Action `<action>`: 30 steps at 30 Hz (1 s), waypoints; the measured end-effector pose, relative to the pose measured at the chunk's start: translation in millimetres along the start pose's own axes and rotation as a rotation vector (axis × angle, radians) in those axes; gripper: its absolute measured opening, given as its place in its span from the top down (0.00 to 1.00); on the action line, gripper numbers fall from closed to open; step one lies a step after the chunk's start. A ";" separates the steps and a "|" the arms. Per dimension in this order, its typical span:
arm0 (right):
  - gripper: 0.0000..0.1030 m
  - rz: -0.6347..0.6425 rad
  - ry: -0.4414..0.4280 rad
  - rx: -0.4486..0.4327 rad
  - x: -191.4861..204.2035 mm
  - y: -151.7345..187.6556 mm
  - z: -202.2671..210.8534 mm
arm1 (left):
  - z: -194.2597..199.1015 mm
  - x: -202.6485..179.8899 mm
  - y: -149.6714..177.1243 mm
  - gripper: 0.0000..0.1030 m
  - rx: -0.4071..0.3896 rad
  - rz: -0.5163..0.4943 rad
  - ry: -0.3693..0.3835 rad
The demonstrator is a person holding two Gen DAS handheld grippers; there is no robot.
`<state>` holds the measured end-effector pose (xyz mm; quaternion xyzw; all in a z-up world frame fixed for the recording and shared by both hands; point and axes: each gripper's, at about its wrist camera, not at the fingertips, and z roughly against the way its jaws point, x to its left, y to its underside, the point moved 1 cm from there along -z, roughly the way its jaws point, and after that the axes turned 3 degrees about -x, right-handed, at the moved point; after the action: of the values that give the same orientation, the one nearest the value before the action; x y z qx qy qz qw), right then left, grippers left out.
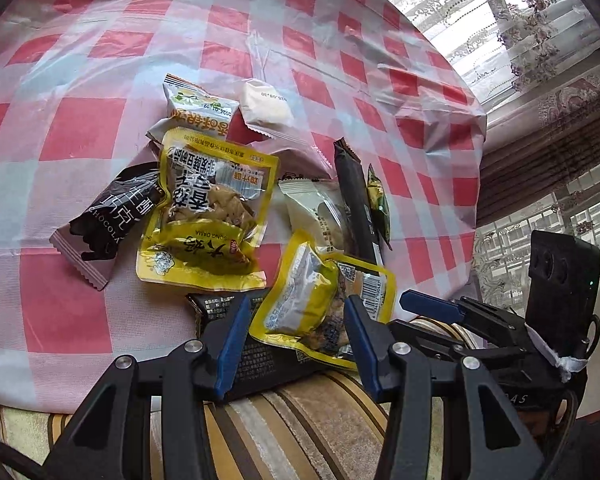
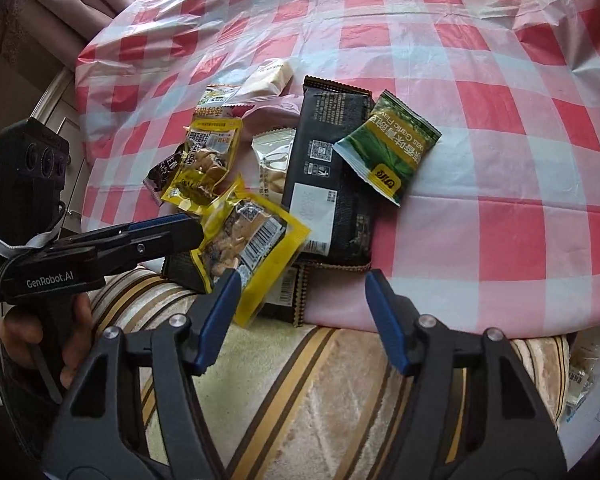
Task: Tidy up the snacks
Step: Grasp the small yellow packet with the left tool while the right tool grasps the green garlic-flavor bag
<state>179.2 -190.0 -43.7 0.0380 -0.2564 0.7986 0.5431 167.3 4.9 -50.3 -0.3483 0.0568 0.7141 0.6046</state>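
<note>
A heap of snack packets lies near the front edge of the red-and-white checked tablecloth (image 1: 80, 80). A small yellow packet (image 1: 300, 304) with a barcode rests tilted on a black packet (image 1: 260, 356) at the edge. My left gripper (image 1: 296, 304) is open around it; its right finger overlaps the packet and I see no pad pressing. From the right wrist view, the left gripper (image 2: 198, 232) touches the yellow packet (image 2: 256, 248) at its left corner. My right gripper (image 2: 302, 278) is open over the table edge, its left finger just over that packet's lower edge.
Behind lie a larger yellow packet (image 1: 208, 208), a chocolate pouch (image 1: 108, 220), a long black packet (image 2: 328, 168), a green pea packet (image 2: 388, 148) and a white sweet (image 1: 266, 106). Striped fabric (image 2: 300, 380) runs below the table edge. A hand (image 2: 76, 320) holds the left gripper. Curtains (image 1: 500, 20) hang beyond.
</note>
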 end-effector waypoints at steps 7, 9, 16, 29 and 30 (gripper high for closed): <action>0.47 -0.071 0.017 0.006 -13.7 -0.7 -3.5 | -12.6 -6.2 -10.4 0.49 0.039 -0.098 0.015; 0.47 -0.076 0.022 0.014 -15.0 -1.5 -5.6 | -19.5 -9.0 -12.9 0.45 0.070 -0.141 0.047; 0.47 -0.077 0.051 0.034 -13.5 -2.3 -16.4 | -36.1 -8.6 -22.0 0.41 0.154 -0.215 0.153; 0.52 -0.064 0.079 0.028 -11.8 -1.7 -16.4 | -29.0 -15.5 -13.6 0.78 0.152 -0.273 0.225; 0.52 -0.062 0.081 0.027 -11.4 -1.5 -16.5 | -26.6 -17.7 -12.5 0.80 0.152 -0.277 0.263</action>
<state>188.8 -191.8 -61.2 0.0209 -0.2222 0.7856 0.5771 190.4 -19.8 -56.0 -0.3964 0.1404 0.5662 0.7090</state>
